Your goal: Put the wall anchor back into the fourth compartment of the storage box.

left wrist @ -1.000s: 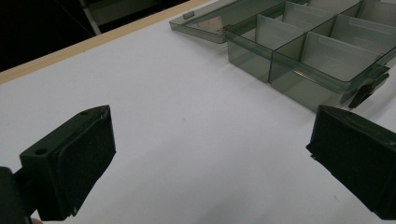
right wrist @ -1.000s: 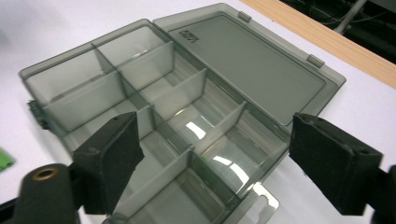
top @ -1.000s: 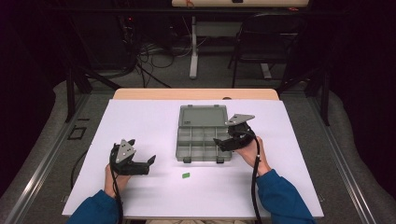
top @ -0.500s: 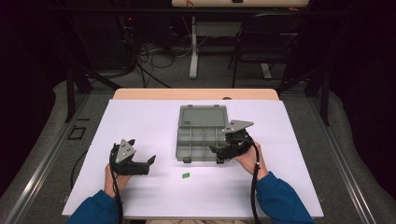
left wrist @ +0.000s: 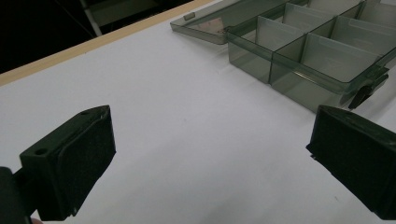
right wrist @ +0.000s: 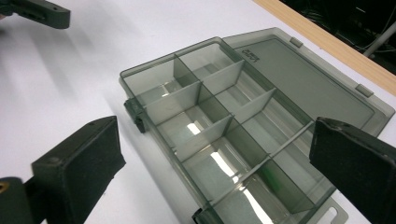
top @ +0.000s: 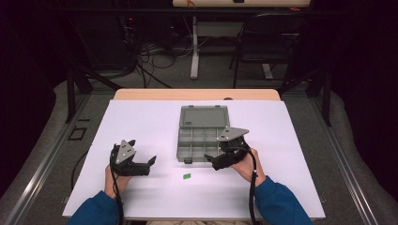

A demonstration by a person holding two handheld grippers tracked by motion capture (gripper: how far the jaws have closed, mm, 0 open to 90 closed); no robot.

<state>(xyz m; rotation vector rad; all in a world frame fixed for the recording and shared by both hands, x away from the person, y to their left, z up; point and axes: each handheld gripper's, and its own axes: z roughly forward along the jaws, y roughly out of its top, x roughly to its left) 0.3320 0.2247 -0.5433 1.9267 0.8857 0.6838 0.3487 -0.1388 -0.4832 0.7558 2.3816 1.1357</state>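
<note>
No text, brand, number or sign can be read anywhere here. The one place with marking is the open lid [right wrist: 308,84] of the organizer box [top: 202,138]: in the right gripper view a short line of raised lettering sits at the lid's corner nearest the box's hinge, but it is too small and blurred to make out.
</note>
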